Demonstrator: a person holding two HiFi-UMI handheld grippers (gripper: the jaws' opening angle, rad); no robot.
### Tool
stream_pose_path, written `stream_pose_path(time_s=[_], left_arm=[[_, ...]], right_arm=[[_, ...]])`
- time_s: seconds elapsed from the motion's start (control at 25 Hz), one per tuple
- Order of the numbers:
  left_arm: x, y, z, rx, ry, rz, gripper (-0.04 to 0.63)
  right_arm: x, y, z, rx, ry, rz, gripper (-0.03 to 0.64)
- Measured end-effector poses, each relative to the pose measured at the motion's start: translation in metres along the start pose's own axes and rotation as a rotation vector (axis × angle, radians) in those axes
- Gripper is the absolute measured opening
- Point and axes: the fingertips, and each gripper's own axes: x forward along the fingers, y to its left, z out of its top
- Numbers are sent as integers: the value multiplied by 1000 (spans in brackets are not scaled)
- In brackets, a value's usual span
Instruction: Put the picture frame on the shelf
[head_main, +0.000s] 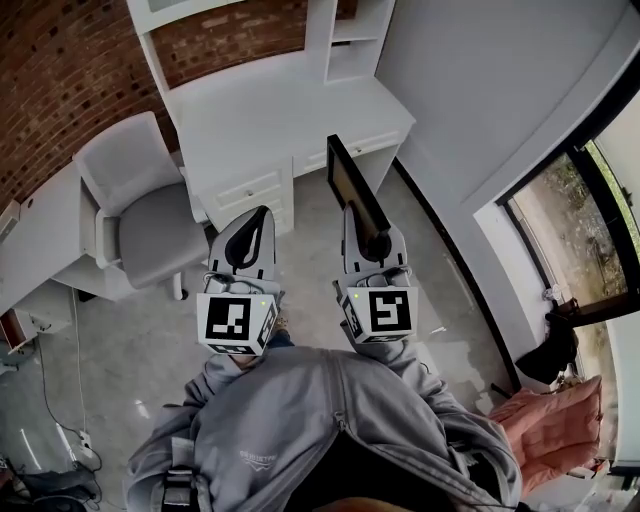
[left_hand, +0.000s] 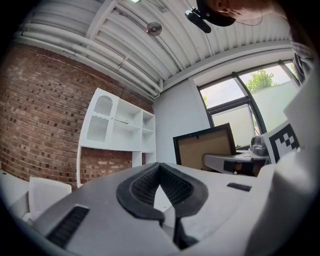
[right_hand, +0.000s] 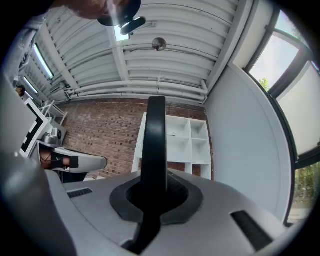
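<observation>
R gripper (head_main: 375, 240) is clamped nearly shut on the black-rimmed picture frame w/ brown board back (head_main: 352, 190). In the right gripper view the frame (right_hand: 155, 145) shows edge-on, its lower edge pinched between the two dark ribbed pads (right_hand: 182, 196), one pad on each face. The rest of it stands up well past the tips of that gripper (right_hand: 156, 192). In the head view the frame reaches out from the jaws toward the far side. It's held in the air over the grey floor, near the right end of the white desk w/ drawers (head_main: 290, 100), not touching it. The white open-cubby shelf unit (head_main: 350, 40) stands on the desk's far side against the red brick wall (head_main: 60, 80), well apart from the frame. L gripper (head_main: 252, 240) is just left of R, tips together, nothing between them. The left gripper view shows the frame's back (left_hand: 205, 147) off to the right. A grey padded chair (head_main: 150, 220) sits at far left by the desk.
</observation>
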Motion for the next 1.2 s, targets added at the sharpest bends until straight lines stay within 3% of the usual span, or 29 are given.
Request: stream_pose_path(time_s=[0.72,1.2], left_arm=[[133,127,-17,-8,-3,-105,6],[159,152,-32,-52,5,-147,6]], right_arm=[[170,-1,-32,-13,6,-97,34],[201,-1,-46,-27,39,-130,34]])
